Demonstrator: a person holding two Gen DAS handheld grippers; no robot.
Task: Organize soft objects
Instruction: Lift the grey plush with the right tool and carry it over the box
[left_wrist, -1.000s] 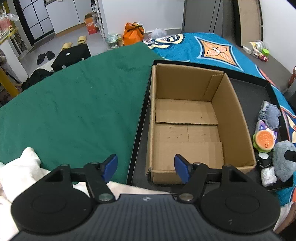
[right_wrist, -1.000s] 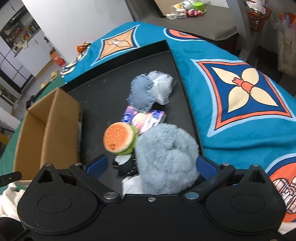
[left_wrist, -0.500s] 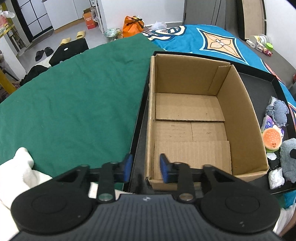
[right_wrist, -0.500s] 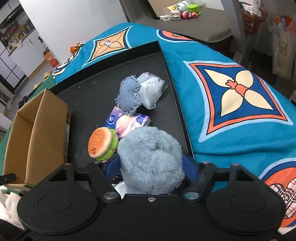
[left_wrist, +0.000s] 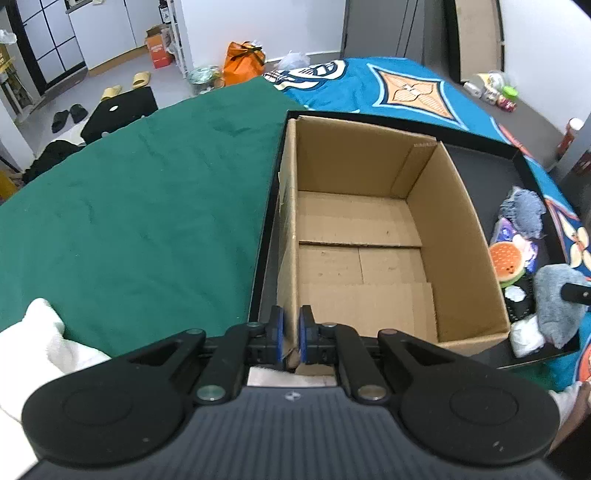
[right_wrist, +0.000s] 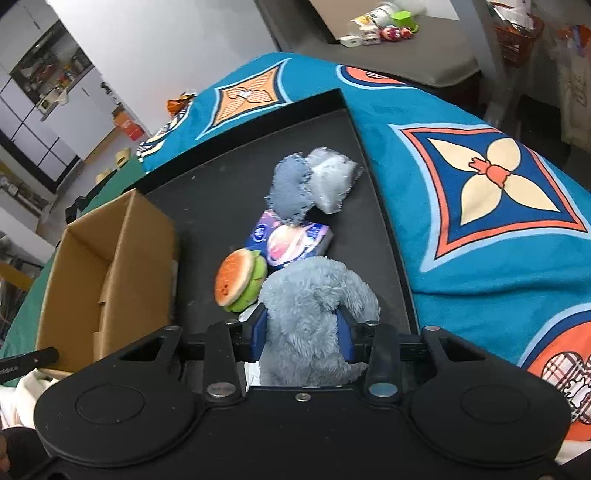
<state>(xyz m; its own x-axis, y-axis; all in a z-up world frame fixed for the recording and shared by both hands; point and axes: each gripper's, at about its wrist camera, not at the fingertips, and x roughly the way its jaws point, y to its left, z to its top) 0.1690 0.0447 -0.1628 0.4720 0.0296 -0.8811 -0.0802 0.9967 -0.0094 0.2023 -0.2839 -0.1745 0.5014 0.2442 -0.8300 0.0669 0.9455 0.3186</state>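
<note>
Plush (right_wrist: 314, 310), grey, on the black tray (right_wrist: 221, 192) beside the box (left_wrist: 369, 236), is squeezed between the just-closed right tool (right_wrist: 302, 338) for lifting. Box corner is pinched by the left tool (left_wrist: 290, 338), just closed, probably to steady it for loading.

The left gripper (left_wrist: 290, 338) is matte black plastic: a ribbed housing with a small pale logo at its front edge, two round discs at either side, and two angled link arms, each pinned with silvery round screws. Its jaws carry blue pads. The right gripper (right_wrist: 303, 334) is of the same black build with a smooth housing, a small central screw, silvery pivots and blue-padded jaws. White fabric (left_wrist: 40, 343), perhaps a sleeve, shows at the left.
</note>
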